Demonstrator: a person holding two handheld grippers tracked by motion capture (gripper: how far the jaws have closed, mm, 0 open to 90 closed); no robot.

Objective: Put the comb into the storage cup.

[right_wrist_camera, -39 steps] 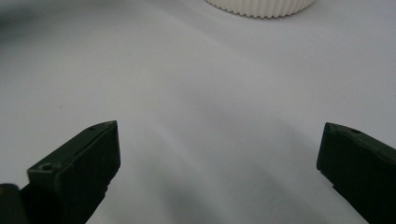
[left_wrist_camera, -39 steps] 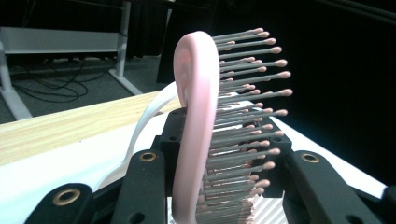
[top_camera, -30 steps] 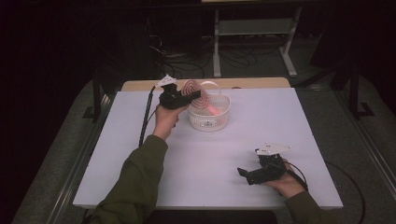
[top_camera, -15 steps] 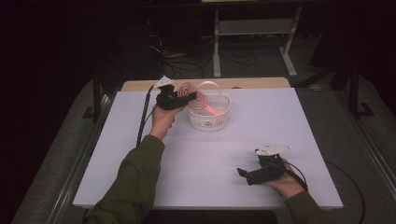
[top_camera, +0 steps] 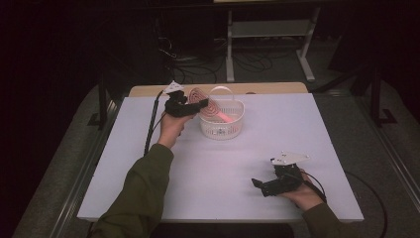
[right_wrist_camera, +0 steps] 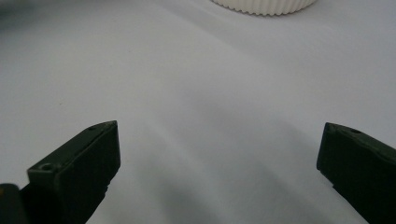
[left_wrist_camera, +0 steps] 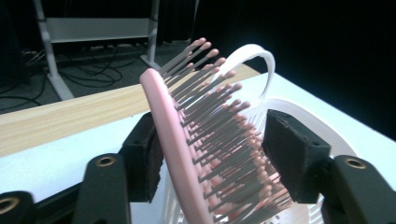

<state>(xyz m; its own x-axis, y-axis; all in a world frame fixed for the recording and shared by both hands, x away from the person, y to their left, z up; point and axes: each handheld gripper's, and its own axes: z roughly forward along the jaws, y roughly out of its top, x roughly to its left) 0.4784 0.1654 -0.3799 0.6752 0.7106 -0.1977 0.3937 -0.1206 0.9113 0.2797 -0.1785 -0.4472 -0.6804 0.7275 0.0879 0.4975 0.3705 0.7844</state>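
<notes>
A pink hairbrush [top_camera: 206, 105] with grey bristles stands tilted in a white ribbed basket [top_camera: 223, 131] at the table's far middle, its head over the left rim. My left gripper [top_camera: 200, 103] straddles the head. In the left gripper view the brush [left_wrist_camera: 173, 130] stands between the jaws of the left gripper [left_wrist_camera: 215, 154], which have just been opening. Its back rests beside the left pad [left_wrist_camera: 150, 156], and the right pad [left_wrist_camera: 289, 158] stands at the bristle tips without squeezing. My right gripper [top_camera: 257, 187] lies low over the near right table, open, with nothing between its fingers [right_wrist_camera: 217, 149].
The basket's arched handle [left_wrist_camera: 261, 56] rises behind the brush. A wooden strip [top_camera: 277, 88] borders the white table top [top_camera: 208, 168] at the far edge. A metal rack and cables stand on the dark floor beyond. The basket's foot [right_wrist_camera: 261, 5] is far ahead of the right gripper.
The left gripper's jaws stand a little wider around the brush head than before. Both hands have stayed in place, and the brush still leans in the basket.
</notes>
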